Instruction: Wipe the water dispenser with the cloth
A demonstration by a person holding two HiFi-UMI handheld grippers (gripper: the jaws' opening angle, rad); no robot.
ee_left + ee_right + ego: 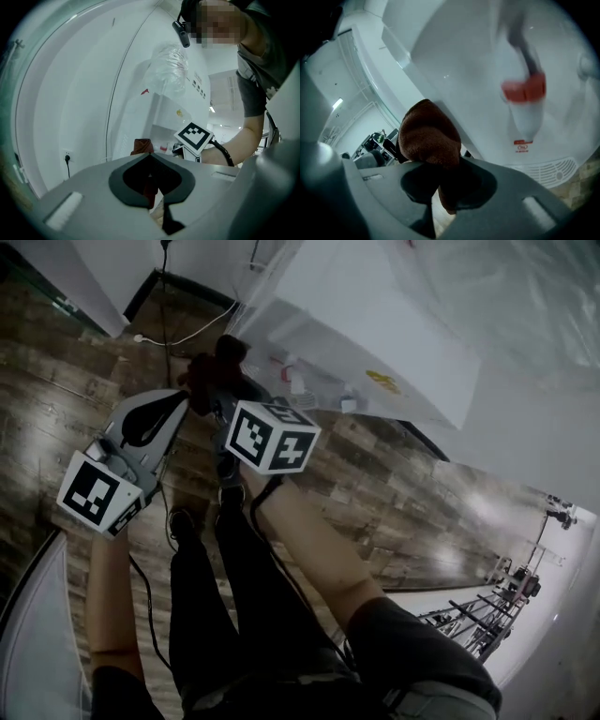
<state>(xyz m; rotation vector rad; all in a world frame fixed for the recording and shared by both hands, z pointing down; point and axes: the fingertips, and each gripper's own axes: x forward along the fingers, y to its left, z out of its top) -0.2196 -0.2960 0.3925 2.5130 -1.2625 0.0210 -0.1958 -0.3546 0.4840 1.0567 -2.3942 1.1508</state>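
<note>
Cloth (429, 136), bunched, is clamped in both the right hand-held gripper (449, 163) and the left hand-held gripper (151, 154), near the water dispenser (478, 65) front beside its red tap (524, 89). It looks soft, light and limp, so grip the thick fold.

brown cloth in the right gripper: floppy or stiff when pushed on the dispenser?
Likely floppy: the cloth bulges in a soft lump above the right gripper and a tail droops below its jaws. Probably light: one pinch carries it. Its fuzzy nap should drag rather than slide on the smooth water dispenser.
</note>
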